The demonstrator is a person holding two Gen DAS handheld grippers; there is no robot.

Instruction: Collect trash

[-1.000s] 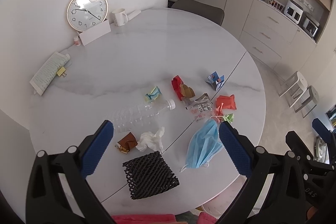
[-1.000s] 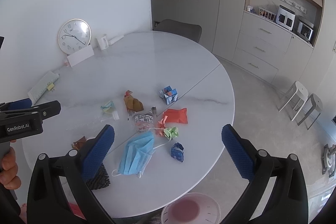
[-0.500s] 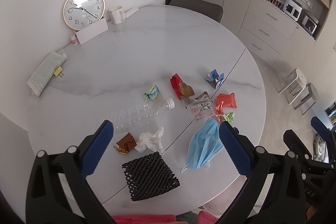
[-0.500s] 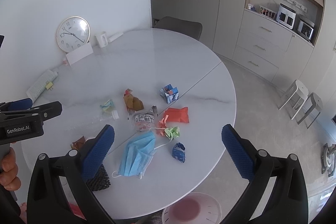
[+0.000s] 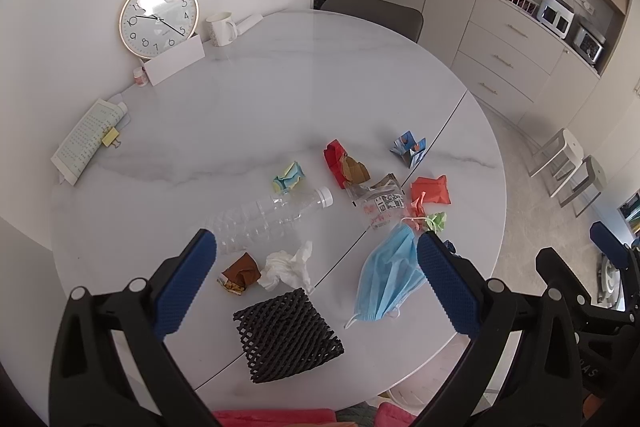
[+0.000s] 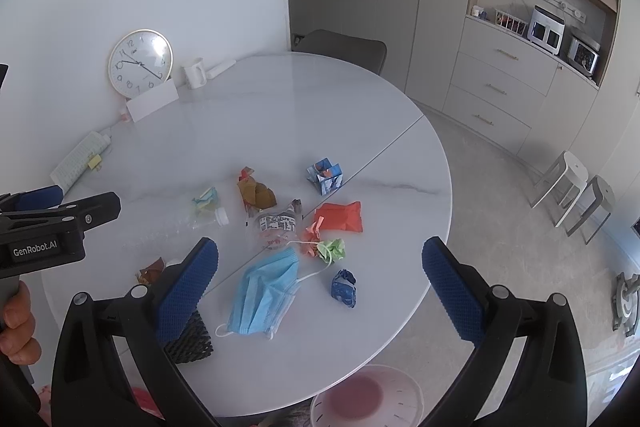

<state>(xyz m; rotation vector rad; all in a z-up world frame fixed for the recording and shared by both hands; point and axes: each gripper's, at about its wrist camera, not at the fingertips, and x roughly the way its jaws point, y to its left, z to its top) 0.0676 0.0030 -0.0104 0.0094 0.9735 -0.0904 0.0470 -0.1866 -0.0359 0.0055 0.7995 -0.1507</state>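
Observation:
Trash lies scattered on the round white marble table [image 5: 280, 99]: a blue face mask [image 5: 390, 277] [image 6: 264, 297], a black foam net [image 5: 286, 335], a white tissue [image 5: 286, 267], a clear plastic bottle [image 5: 272, 217], a brown wrapper [image 5: 240, 271], red, orange and green paper scraps [image 5: 430, 189], and a dark blue wad [image 6: 344, 287]. My left gripper [image 5: 316, 279] is open and empty above the near edge. My right gripper [image 6: 320, 283] is open and empty, above the mask side.
A wall clock [image 5: 158, 17], white mug [image 5: 220, 27], card and a clipped booklet [image 5: 86, 141] stand at the table's back left. A pink-bottomed white bin [image 6: 366, 397] sits on the floor below the near edge. Cabinets and two stools [image 6: 572, 183] are at right.
Both views shifted slightly; the table contents drifted a little as the grippers moved. Nothing was taken hold of and the jaws stayed open.

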